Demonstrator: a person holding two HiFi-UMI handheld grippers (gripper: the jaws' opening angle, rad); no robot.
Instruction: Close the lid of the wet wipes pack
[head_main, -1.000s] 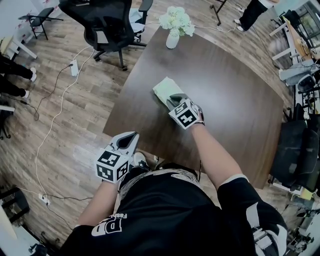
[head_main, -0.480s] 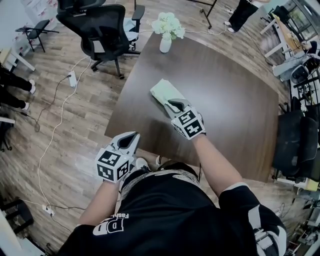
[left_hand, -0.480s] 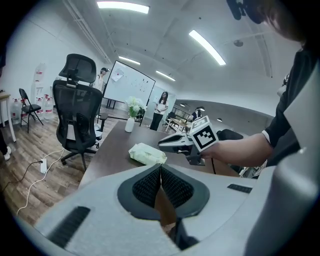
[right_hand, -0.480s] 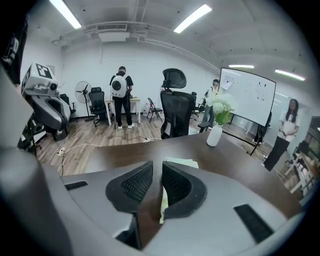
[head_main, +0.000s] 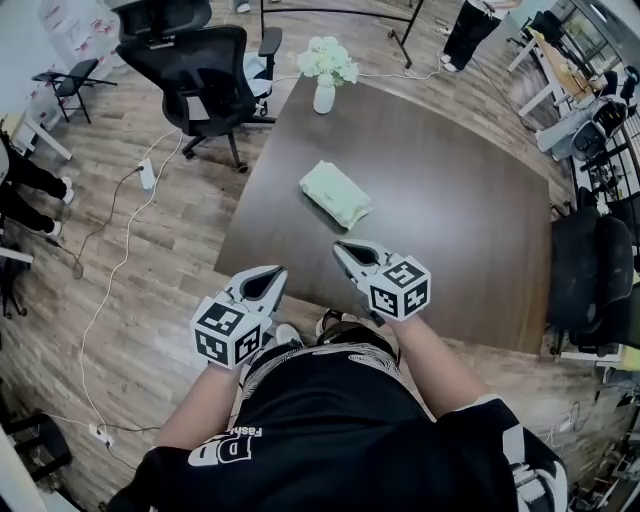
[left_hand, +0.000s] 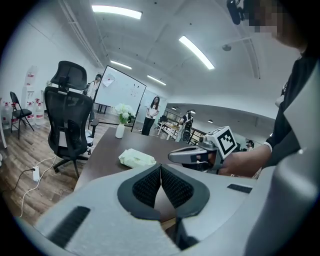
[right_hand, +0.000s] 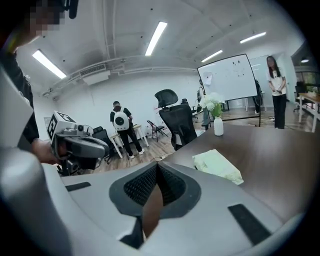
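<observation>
The pale green wet wipes pack (head_main: 336, 194) lies flat on the dark brown table (head_main: 450, 220), with no raised lid showing. It also appears in the left gripper view (left_hand: 136, 158) and the right gripper view (right_hand: 217, 165). My right gripper (head_main: 339, 247) hangs over the table's near edge, well short of the pack, shut with nothing between its pads (right_hand: 157, 168). My left gripper (head_main: 276, 272) is held off the table's near-left corner, its jaws shut and empty too (left_hand: 160, 168). Each gripper sees the other: the right gripper (left_hand: 192, 155) and the left gripper (right_hand: 80, 147).
A white vase of flowers (head_main: 324, 92) stands at the table's far end. A black office chair (head_main: 195, 60) is beyond the far-left corner. A power strip and cables (head_main: 146, 172) lie on the wood floor at left. People stand in the background.
My right gripper has left the pack, drawn back toward me and upward, and rolled, its jaws now shut. The left gripper rose slightly. The pack stays in place.
</observation>
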